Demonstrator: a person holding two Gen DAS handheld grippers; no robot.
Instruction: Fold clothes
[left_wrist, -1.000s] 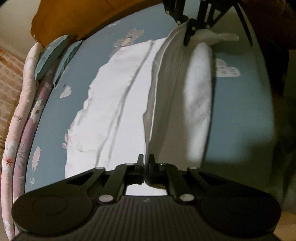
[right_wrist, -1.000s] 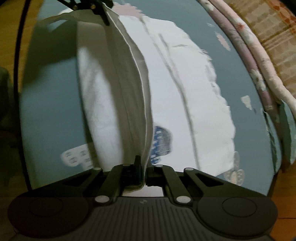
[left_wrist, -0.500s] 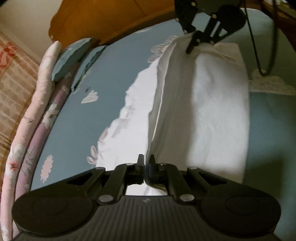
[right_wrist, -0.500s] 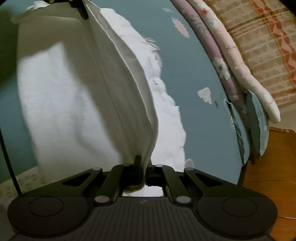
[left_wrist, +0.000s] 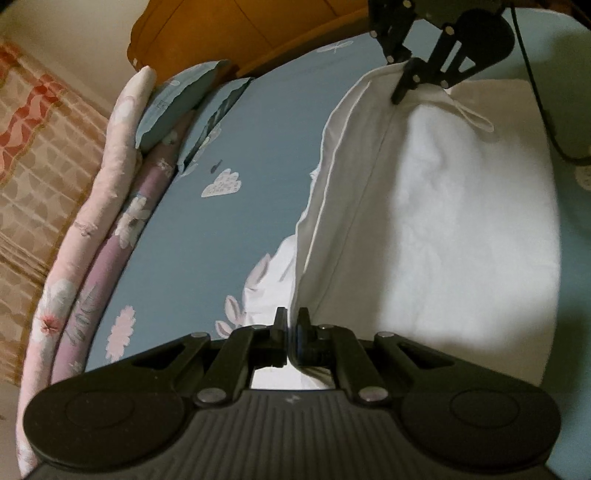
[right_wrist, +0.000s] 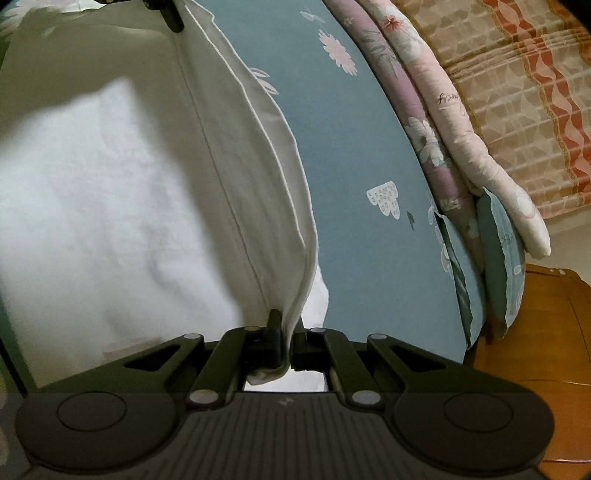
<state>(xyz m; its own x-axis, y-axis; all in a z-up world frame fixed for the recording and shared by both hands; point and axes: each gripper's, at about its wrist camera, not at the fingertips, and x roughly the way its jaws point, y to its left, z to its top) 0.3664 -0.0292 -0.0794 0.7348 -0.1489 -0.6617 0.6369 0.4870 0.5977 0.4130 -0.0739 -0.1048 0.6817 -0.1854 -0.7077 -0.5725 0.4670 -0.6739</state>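
A white garment (left_wrist: 443, 221) is stretched between both grippers above a blue patterned bedsheet (left_wrist: 229, 229), folded over itself so its hemmed edge runs from one gripper to the other. My left gripper (left_wrist: 292, 318) is shut on one corner of the white garment. My right gripper (right_wrist: 286, 322) is shut on the opposite corner, with cloth bunched between its pads. In the left wrist view the right gripper (left_wrist: 400, 86) shows at the far end of the hem. In the right wrist view the white garment (right_wrist: 129, 206) fills the left half, and a narrow strip of its lower layer peeks out underneath.
Rolled pink and purple floral quilts (left_wrist: 92, 236) line the far side of the bed, with blue pillows (left_wrist: 177, 107) near a wooden headboard (left_wrist: 229, 29). A patterned curtain (right_wrist: 517, 110) hangs behind the quilts. A black cable (left_wrist: 543, 110) trails by the right gripper.
Both grippers have carried the held edge across the bed towards the quilts. The lower layer, broadly exposed a second ago, is now almost covered by the upper layer.
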